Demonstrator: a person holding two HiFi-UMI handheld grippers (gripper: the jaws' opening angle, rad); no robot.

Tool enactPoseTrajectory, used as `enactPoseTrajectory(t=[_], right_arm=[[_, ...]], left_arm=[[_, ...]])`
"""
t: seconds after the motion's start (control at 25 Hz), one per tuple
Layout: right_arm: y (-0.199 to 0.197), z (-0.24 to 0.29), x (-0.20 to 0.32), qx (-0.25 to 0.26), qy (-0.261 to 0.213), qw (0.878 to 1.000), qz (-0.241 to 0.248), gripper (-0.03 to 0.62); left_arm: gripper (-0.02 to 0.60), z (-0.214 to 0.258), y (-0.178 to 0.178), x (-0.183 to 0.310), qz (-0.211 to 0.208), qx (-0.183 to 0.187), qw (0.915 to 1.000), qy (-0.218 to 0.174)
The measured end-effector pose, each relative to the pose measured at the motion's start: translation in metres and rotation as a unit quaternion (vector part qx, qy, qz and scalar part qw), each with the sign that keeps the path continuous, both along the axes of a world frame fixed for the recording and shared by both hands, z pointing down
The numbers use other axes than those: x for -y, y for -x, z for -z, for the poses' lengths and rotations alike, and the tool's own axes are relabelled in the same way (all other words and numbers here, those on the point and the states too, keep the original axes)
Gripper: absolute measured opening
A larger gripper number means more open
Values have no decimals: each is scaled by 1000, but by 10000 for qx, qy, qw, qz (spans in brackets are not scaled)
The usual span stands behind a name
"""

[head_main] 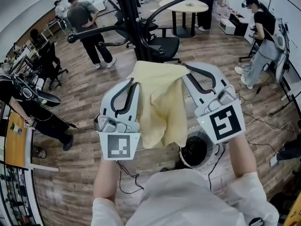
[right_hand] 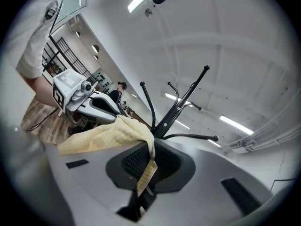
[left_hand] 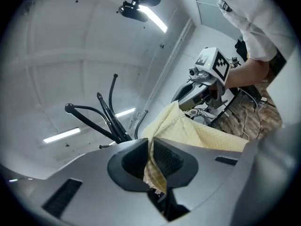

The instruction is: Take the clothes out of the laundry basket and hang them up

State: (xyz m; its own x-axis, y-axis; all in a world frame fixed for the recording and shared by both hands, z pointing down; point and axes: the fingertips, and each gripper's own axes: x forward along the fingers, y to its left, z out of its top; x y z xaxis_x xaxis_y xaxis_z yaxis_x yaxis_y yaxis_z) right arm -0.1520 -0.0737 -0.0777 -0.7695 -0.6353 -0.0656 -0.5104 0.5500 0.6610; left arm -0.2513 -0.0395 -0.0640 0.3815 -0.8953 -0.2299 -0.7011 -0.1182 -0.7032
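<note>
Left tongs [head_main: 133, 82] clenched on one yellow cloth [head_main: 162, 102], pinching its left edge. Right tongs [head_main: 187, 68] clenched on same cloth, right edge. Two tongs, one cloth, spread between them, middle hanging down. Cloth held up over one white laundry basket [head_main: 214, 152], near, at my feet. One black coat stand [head_main: 129, 13] just beyond cloth, far side, several curved arms.
</note>
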Motion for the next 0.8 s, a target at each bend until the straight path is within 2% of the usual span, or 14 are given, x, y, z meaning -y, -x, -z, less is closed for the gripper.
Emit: enactPoseTrajectory(t=[0.16,0.48,0.6,0.8], right_arm=[[2,41,15,57,-301,9995,63,29],[18,102,59,42,-696,9973,240,29],[28,117,77,-37,-848,9958,348,29],[35,118,89,-280,-1109,9919,559,29]], left_arm=[[46,37,2,12,237,-37,9995,-221],[48,89,13,35,795,111,9948,-634],[46,100,18,45,1078,226,9908,-785],[46,96,20,53,1369,176,9875,-764]])
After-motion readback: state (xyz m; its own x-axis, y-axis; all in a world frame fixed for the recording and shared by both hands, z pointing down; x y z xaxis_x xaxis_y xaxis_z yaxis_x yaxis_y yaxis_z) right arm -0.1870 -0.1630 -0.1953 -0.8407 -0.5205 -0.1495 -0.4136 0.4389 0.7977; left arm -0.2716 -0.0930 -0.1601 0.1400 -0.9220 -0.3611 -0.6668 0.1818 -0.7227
